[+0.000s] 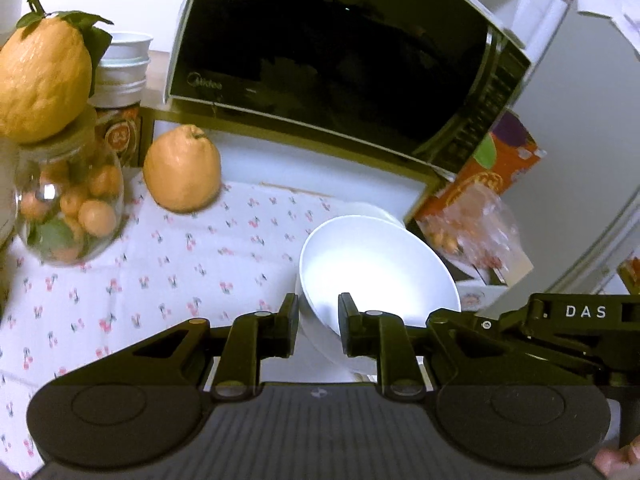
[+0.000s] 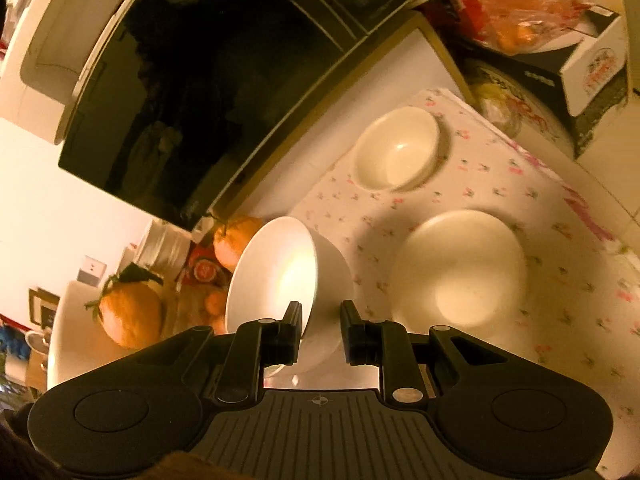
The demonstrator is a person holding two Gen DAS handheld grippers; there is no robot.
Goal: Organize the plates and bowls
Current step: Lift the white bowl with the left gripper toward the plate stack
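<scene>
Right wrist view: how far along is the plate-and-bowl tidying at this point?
Looks done: a small bowl sits nested in another dish on the floral cloth. In hand: the right gripper has its jaws clamped on a tilted white bowl by its rim; the left gripper grips a white bowl too. Left: a wide white dish lies alone.

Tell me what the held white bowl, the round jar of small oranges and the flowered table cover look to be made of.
White bowl: probably glazed ceramic or opal glass; smooth, glossy, with a bright sheen inside.
Jar: clear glass; the fruit shows through and a sharp glint sits on its wall.
Table cover: looks like thin printed cloth, matt, lying flat; coated sheet cannot be ruled out.
</scene>
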